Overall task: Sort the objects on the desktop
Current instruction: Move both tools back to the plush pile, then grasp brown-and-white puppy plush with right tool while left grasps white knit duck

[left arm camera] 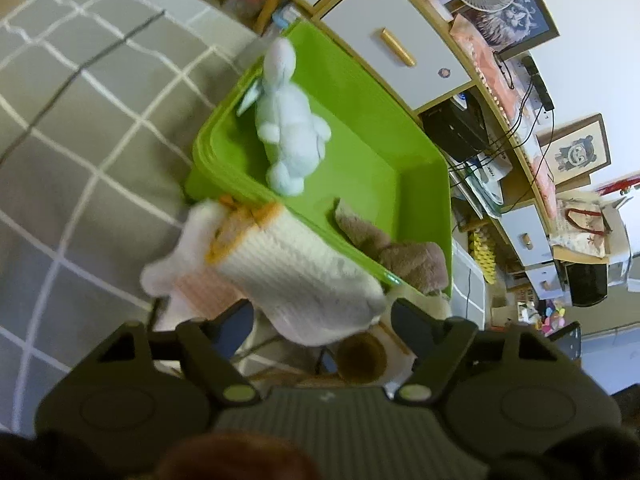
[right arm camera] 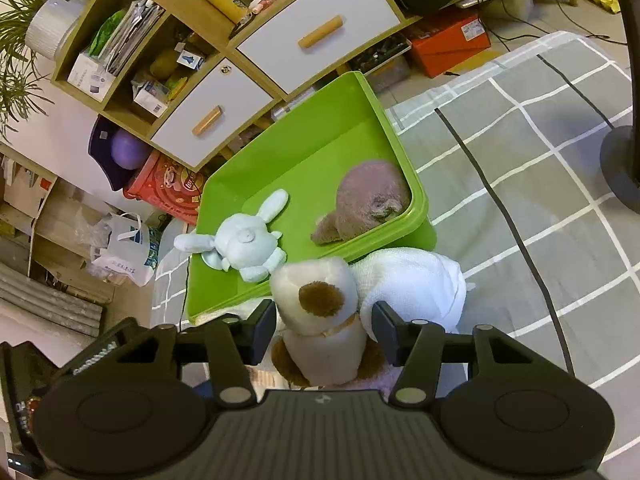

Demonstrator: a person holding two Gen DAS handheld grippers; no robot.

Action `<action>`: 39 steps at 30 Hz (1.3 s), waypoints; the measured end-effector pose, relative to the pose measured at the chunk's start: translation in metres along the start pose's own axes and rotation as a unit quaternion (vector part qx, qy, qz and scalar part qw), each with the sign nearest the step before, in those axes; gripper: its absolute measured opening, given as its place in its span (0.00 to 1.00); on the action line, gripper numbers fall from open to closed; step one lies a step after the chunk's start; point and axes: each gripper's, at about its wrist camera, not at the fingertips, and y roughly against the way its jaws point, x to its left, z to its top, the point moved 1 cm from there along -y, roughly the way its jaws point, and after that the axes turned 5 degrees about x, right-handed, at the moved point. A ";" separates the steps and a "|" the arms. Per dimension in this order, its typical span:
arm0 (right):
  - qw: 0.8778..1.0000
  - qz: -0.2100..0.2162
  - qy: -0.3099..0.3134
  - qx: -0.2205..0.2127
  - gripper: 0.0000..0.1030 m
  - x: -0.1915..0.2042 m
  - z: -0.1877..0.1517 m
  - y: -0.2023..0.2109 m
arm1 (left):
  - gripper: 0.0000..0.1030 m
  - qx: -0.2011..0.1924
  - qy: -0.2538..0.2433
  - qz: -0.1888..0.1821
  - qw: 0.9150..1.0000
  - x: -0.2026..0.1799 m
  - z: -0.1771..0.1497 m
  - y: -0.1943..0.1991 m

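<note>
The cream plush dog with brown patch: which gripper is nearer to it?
Right. The right gripper has the cream plush dog with brown patch between its fingers; the left gripper sits at the white knitted toy beside it.

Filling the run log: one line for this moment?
left gripper: around white knit toy | right gripper: around cream dog | green bin: two toys

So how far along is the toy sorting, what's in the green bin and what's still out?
Done: a pale blue bunny and a grey-brown plush lie in the green bin. In hand: the right gripper straddles a cream-and-brown plush dog, contact unclear; the left gripper frames a white knitted plush. Left: both sit outside the bin.
</note>
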 end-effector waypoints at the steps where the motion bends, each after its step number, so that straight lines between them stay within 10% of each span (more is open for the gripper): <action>1: 1.000 -0.001 0.001 0.000 0.53 0.000 0.000 0.000 | 0.75 0.001 0.004 -0.001 1.000 0.001 -0.001 -0.003; 25: 0.998 -0.033 0.041 -0.018 0.42 0.013 -0.001 -0.002 | 0.61 -0.019 0.022 0.003 1.000 0.002 -0.006 -0.008; 39: 0.998 -0.017 0.054 -0.031 0.30 0.018 -0.003 0.017 | 0.11 -0.013 -0.020 0.012 1.000 -0.005 -0.013 0.006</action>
